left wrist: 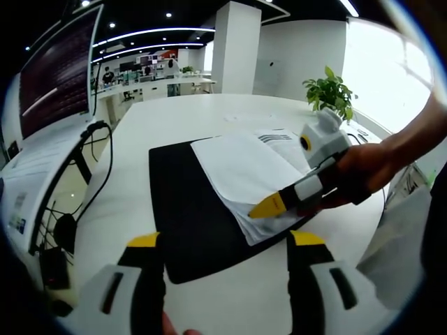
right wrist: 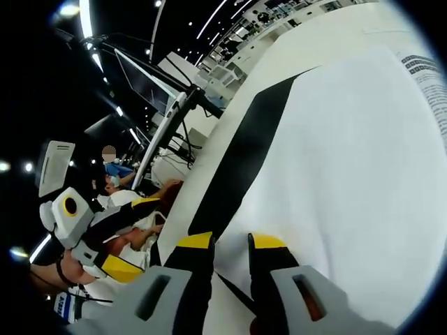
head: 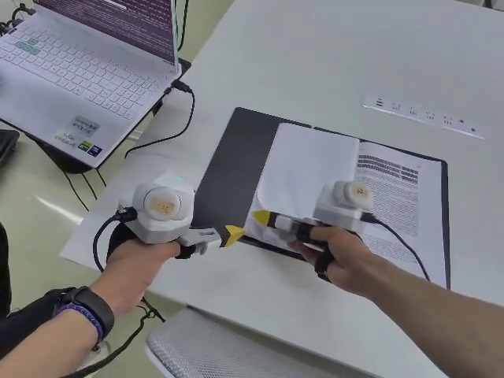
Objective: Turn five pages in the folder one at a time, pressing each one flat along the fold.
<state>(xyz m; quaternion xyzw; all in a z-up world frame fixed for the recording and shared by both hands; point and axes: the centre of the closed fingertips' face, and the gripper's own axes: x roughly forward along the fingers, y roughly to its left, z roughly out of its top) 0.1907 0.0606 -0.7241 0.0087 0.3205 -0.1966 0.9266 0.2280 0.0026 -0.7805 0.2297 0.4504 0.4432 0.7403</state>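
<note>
A black folder (head: 230,167) lies open on the white table. A white page (head: 303,169) curves up from it, over a printed page (head: 398,197) on the right side. My right gripper (head: 261,218) holds the lifted page at its near lower corner; in the right gripper view its yellow-tipped jaws (right wrist: 232,242) stand almost together with the page (right wrist: 335,153) edge between them. My left gripper (head: 234,234) hovers just left of it, above the folder's front edge. Its jaws (left wrist: 225,241) are wide apart with nothing between them, facing the black cover (left wrist: 188,209) and the page (left wrist: 241,167).
A white laptop (head: 87,63) sits at the far left with black cables (head: 169,134) trailing toward the folder. A white power strip (head: 421,116) lies at the far right. A grey chair seat (head: 205,350) is below the table's near edge. A potted plant (left wrist: 328,91) stands beyond.
</note>
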